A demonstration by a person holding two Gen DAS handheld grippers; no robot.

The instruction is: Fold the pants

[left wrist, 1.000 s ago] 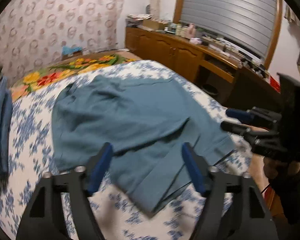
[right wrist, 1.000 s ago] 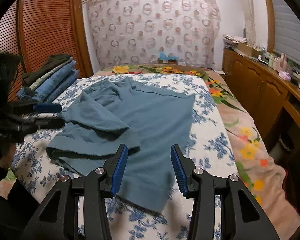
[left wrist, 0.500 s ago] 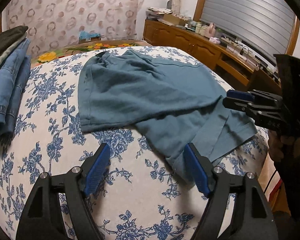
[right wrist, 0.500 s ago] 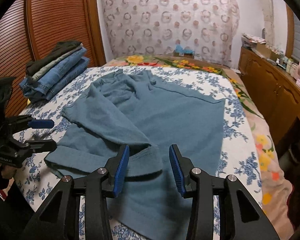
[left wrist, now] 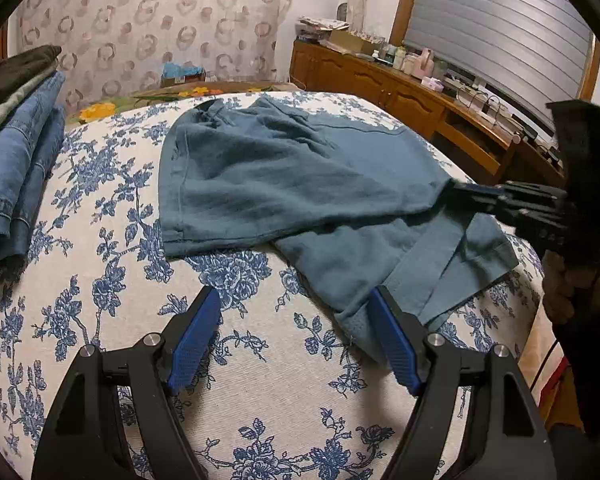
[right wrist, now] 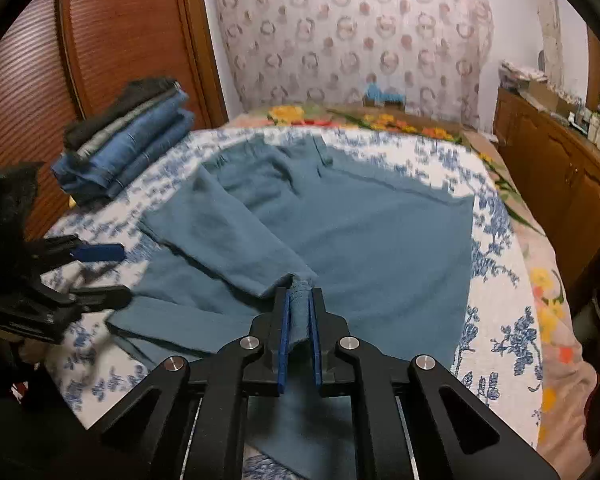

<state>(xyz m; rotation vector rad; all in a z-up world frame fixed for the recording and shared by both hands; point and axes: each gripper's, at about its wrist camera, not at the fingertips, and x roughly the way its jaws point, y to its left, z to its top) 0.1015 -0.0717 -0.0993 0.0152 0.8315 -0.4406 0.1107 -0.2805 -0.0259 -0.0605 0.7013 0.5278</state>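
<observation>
The bed (left wrist: 260, 360) carries everything — its top is a white cover printed with blue flowers. The pants (left wrist: 284, 176), teal, lie spread across the middle of the cover, one leg folded over the other, with the hem ends near the front edge. At the left side a stack (right wrist: 124, 140) of folded jeans and darker clothes rests on the cover, well apart from the pants. Past the cover, an orange-and-yellow flowered blanket (right wrist: 552, 292) shows along the far end and right side.

A home bedroom: floral-covered bed (left wrist: 100, 280), wooden sideboard (left wrist: 400, 92), louvred wardrobe doors (right wrist: 120, 40), stacked folded jeans (right wrist: 128, 148).
</observation>
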